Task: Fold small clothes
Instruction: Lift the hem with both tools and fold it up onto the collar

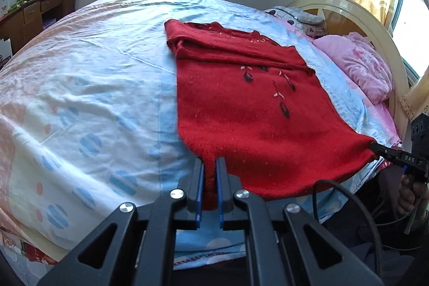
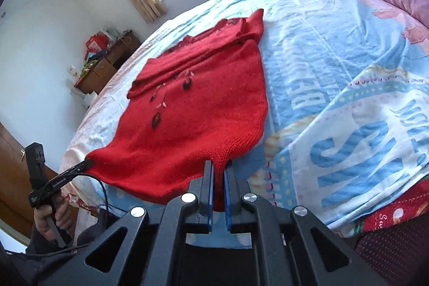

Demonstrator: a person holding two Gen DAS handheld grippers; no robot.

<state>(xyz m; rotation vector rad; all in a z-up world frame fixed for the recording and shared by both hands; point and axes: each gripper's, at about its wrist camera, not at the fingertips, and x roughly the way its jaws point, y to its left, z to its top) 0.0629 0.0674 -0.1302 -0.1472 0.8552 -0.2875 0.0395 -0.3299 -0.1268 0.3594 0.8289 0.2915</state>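
On the bed (image 1: 80,66), red sweater (image 1: 241,103) lies flat; left gripper (image 1: 210,165) and right gripper (image 2: 218,168) each clamped on a hem corner. Fold step beginning; next probably calls for carrying hem toward collar evenly.

- The left hand-held gripper (image 1: 209,168) is matte black, with blue pads on its fingers (image 1: 199,186) and silver round screws (image 1: 178,194) on angular, cut-out linkage arms.
- The right hand-held gripper (image 2: 217,173) looks alike.
- A black cable (image 1: 348,195) trails from it.
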